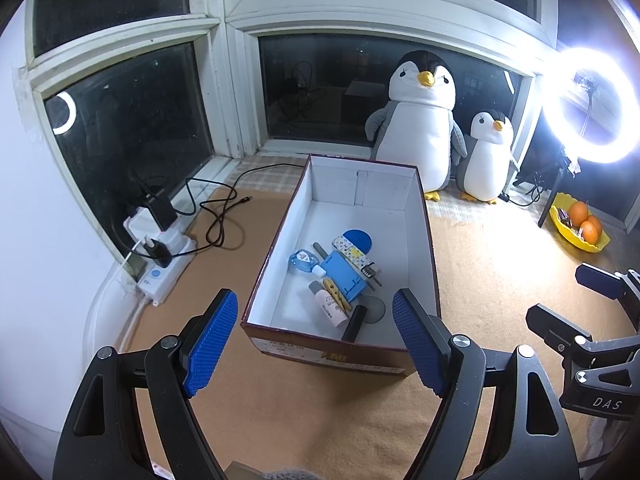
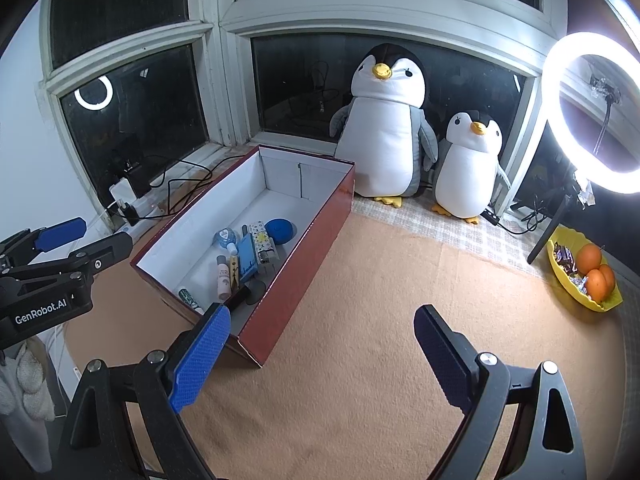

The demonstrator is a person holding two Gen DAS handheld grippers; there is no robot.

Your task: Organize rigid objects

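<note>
Small rigid items (image 1: pixel 340 276) are lying clustered inside the open box (image 1: pixel 420 216), near its front end, while both grippers are hovering over the tan mat (image 2: pixel 380 320) with nothing between their fingers. Left gripper (image 1: pixel 316 344) is standing with jaws wide apart just before the box's near wall; its ribbed blue pads (image 1: pixel 208 344) are facing inward on black plastic arms. Right gripper (image 2: pixel 320 356) is likewise gaping over bare mat to the right of the box, its body reading "DAS" in the left view, while the left one's body is showing "GenRobot.AI" in the right view. Among the items are sitting a blue flat case (image 1: pixel 340 274), a round blue lid (image 1: pixel 357 239), a clear blue bottle (image 1: pixel 304 260), a pink tube (image 1: pixel 330 308), a yellow peg (image 1: pixel 335 291) and a black cylinder (image 1: pixel 354 323). Box walls are looking dark red outside, white inside; print on the front is unreadable. Farther back, two plush penguins (image 2: pixel 384 120) are standing by the window, a ring light (image 2: pixel 592 112) is glowing, and a yellow bowl (image 2: pixel 560 272) is holding oranges.
</note>
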